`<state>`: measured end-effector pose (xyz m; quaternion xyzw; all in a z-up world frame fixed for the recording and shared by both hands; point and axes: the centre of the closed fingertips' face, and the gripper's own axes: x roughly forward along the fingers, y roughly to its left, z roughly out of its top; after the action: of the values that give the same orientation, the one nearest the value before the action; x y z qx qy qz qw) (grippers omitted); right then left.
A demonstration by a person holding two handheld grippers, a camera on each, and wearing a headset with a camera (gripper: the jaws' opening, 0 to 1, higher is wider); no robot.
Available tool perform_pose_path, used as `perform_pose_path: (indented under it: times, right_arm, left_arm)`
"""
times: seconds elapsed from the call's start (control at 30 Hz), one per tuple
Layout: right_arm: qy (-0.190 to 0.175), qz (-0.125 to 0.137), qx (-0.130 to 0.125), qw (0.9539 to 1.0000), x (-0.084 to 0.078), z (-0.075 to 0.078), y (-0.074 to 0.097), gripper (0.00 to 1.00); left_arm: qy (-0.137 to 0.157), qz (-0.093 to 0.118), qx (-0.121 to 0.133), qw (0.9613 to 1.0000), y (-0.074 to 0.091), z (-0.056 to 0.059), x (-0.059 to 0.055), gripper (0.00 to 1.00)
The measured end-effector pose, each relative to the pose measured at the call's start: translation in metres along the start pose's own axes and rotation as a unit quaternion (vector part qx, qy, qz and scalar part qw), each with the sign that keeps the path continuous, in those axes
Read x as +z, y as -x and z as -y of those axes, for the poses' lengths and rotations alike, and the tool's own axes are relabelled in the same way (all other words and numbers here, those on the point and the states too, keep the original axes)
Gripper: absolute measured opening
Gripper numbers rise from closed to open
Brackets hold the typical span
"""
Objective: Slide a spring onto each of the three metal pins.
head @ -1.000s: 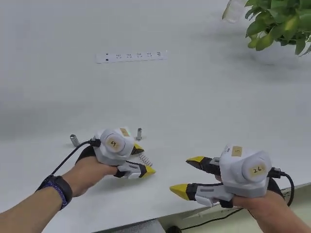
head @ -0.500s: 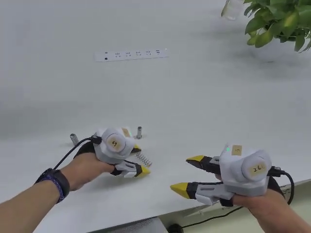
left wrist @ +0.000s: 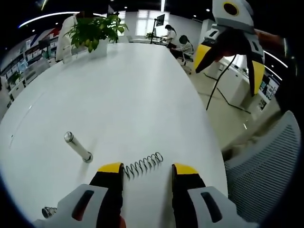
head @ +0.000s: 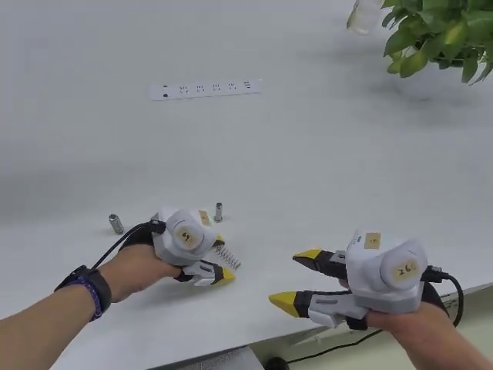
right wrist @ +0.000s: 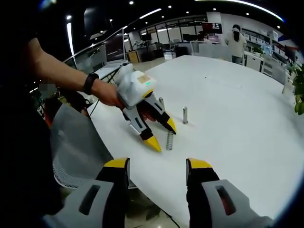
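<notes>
A small metal spring [head: 227, 257] lies flat on the white table [head: 323, 169]. My left gripper [head: 222, 257] is open, one yellow tip on each side of the spring; in the left gripper view the spring [left wrist: 141, 165] lies just ahead of the two tips [left wrist: 148, 169]. One metal pin [head: 219, 212] stands upright just beyond the spring, and a second pin [head: 116, 224] stands further left. My right gripper [head: 296, 277] hovers open near the table's front edge, holding nothing. In the right gripper view, the left gripper [right wrist: 161, 135] straddles the spring [right wrist: 169, 140], with a pin [right wrist: 185, 115] behind it.
A white power strip [head: 204, 89] lies far back on the table. A potted plant [head: 439, 35] stands at the back right beside a clear glass [head: 366, 15]. The table's front edge runs just under my right gripper. A mesh chair [left wrist: 266, 180] stands off the table's edge.
My left gripper has drawn back slightly to the left, with its jaws open around the spring. The spring, the pins and my right gripper have stayed put.
</notes>
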<state>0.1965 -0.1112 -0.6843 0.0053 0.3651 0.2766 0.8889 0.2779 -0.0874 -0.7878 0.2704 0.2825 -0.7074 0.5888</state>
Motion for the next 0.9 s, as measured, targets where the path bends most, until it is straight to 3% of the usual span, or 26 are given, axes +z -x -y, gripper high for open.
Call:
perform_pose_path:
  times: [0.63,0.9]
  right_arm:
    - [-0.003,0.0,-0.003,1.0,-0.0025,-0.0011,0.0,0.44]
    - [-0.003,-0.001,-0.003,1.0,-0.0047,-0.0003,-0.0001,0.43]
  left_arm:
    - [-0.035,-0.004,0.002,0.9994,-0.0045,-0.0001,0.0027,0.32]
    - [-0.044,-0.01,0.001,0.999,-0.0043,-0.0002,-0.0002,0.25]
